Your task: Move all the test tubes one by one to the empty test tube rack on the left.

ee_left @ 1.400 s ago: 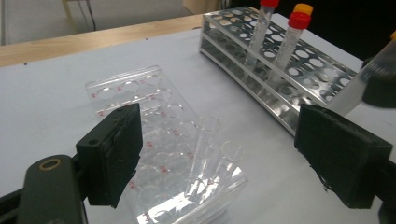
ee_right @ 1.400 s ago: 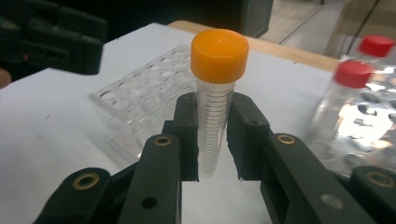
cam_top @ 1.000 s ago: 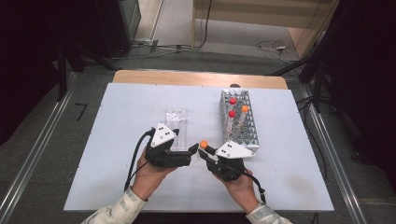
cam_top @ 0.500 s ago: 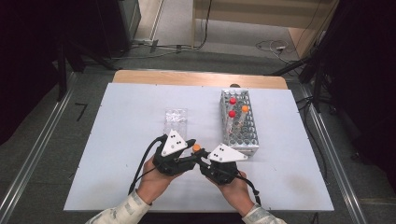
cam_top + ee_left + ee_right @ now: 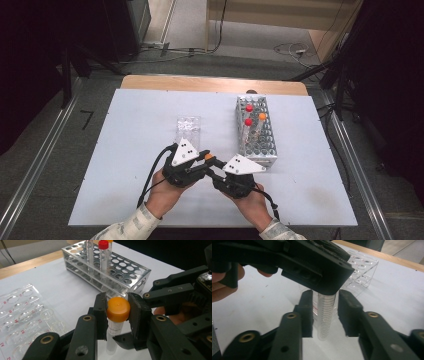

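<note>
A clear tube with an orange cap [image 5: 207,156] stands upright between my two grippers near the table's front middle. My left gripper [image 5: 117,310] has just been closing and its pads now press on the orange cap [image 5: 118,308]. Lower down, my right gripper [image 5: 325,313] has just been opening; the graduated tube body [image 5: 325,320] sits between its jaws with a small gap on each side. In the high view the left gripper [image 5: 205,160] and right gripper [image 5: 213,168] meet tip to tip at the tube.
A metal tube rack [image 5: 264,150] stands to the right, holding two red-capped tubes [image 5: 249,108] and an orange-capped one [image 5: 262,116]. A clear plastic well tray [image 5: 188,127] lies just behind the grippers. The table's wooden edge [image 5: 210,83] runs along the far side.
The left gripper swung in from the left and shut on the tube's orange cap. The right gripper's jaws, which held the tube, have loosened off its body.
</note>
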